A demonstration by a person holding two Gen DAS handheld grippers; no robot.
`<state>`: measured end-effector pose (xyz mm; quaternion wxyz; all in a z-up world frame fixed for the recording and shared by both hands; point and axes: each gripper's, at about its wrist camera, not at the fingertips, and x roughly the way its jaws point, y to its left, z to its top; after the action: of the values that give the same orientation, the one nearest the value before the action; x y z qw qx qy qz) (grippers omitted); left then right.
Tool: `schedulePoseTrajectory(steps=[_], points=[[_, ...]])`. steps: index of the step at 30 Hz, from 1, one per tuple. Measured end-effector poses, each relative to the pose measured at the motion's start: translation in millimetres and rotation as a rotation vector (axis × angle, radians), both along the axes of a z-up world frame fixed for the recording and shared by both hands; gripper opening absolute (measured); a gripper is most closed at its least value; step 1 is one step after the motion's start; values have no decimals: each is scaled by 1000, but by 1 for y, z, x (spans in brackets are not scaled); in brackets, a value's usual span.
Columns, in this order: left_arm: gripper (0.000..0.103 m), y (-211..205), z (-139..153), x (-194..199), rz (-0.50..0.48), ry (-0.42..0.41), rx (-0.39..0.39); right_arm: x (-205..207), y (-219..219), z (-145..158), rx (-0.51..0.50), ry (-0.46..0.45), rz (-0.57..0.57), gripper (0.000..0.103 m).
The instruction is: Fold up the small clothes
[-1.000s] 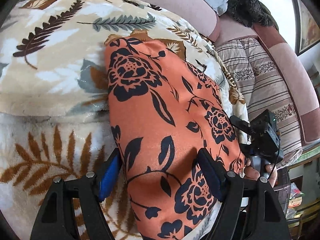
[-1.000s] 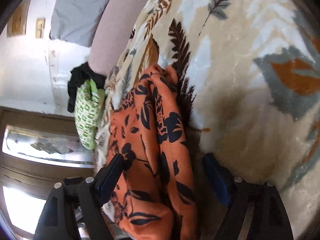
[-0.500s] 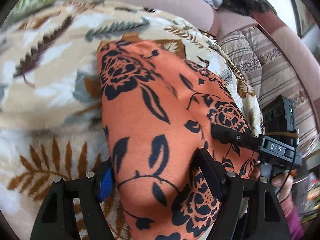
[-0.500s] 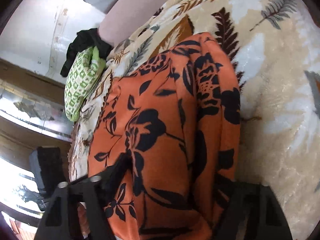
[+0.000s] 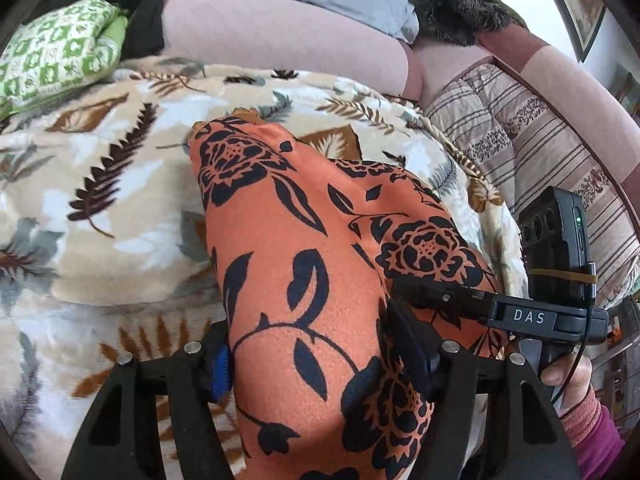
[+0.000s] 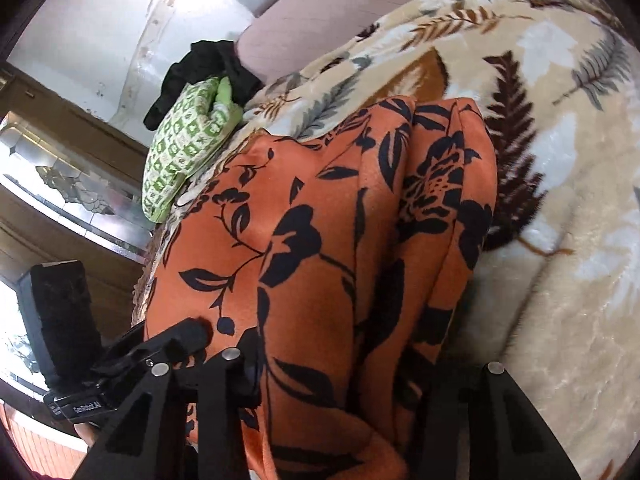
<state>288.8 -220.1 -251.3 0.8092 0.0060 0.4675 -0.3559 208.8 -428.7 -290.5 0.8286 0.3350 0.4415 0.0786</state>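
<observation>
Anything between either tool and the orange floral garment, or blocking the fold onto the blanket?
Nothing visible. The orange floral garment already sits between the jaws of the left tool and right tool, both just closing. The leaf-print blanket beyond it shows no obstruction.

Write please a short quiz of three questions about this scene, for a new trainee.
1. True or false: the orange floral garment lies on a leaf-patterned blanket.
2. What lies at the far end of the blanket, against the black clothing? A) a green patterned cloth B) a blue towel C) a shoe
3. Fill in: between the fingers of the left gripper and of the right gripper is the same ____.

Key: 1 true. 2 A, the green patterned cloth. 3 garment; both jaws have just been closing on it.
</observation>
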Motion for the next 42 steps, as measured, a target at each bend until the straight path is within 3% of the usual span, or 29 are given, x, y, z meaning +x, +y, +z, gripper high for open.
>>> schedulePoseTrajectory(steps=[12,22,32,42], points=[[69,52,16,2,83,-53,8,14,43,23,-1,-65,41,46],[69,104,16,12,167,-57,26,40,92,24,30,-82,92,46],[69,138,7,18,226,-42,60,64,133,18,16,-76,148,46],[70,152,-20,26,265,25,120,76,156,-3,-24,-11,190,46]])
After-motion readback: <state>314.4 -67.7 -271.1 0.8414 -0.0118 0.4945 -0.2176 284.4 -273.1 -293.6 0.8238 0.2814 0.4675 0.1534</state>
